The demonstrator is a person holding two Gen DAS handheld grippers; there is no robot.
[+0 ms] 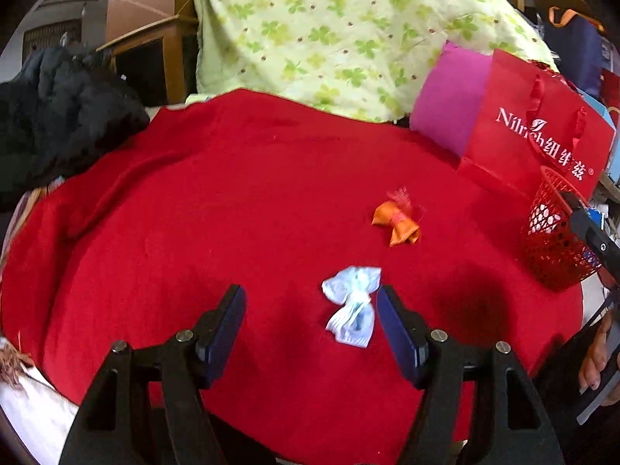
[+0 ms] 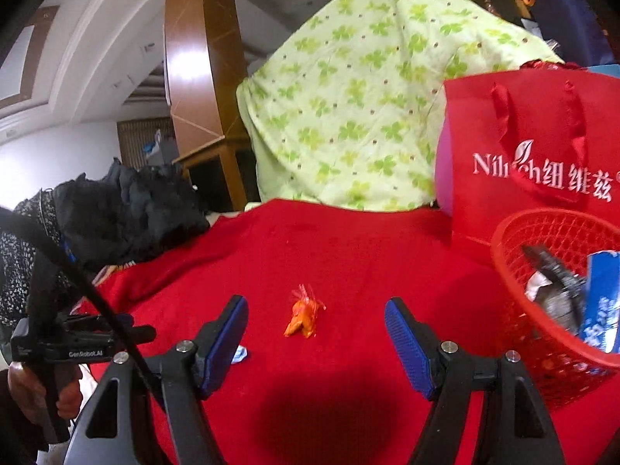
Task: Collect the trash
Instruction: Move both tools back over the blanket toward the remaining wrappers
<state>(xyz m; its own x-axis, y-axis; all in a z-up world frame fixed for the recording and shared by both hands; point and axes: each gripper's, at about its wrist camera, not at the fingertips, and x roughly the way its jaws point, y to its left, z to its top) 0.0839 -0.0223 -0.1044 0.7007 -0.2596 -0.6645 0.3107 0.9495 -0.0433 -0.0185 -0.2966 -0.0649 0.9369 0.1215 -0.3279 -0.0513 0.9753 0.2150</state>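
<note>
Left gripper (image 1: 311, 312) jaws spread wide, nothing held, hovering over the red cloth (image 1: 232, 201); a pale blue wrapper (image 1: 352, 305) lies on the cloth between them, closer to the right-hand jaw, not touched. Right gripper (image 2: 316, 323) jaws also released, empty; an orange wrapper (image 2: 303, 317) sits on the cloth between and just ahead of them. Blue wrapper partly hidden behind its left jaw there. Red mesh basket (image 2: 542, 356) stands right of the right gripper, already holding wrappers: silver, dark, blue-white. Behind the basket, a red gift bag (image 2: 534, 147) with white lettering, purple panel beside. Green clover-print sheet (image 2: 368, 116) at back. Black jacket (image 1: 58, 116) piled far left.
</note>
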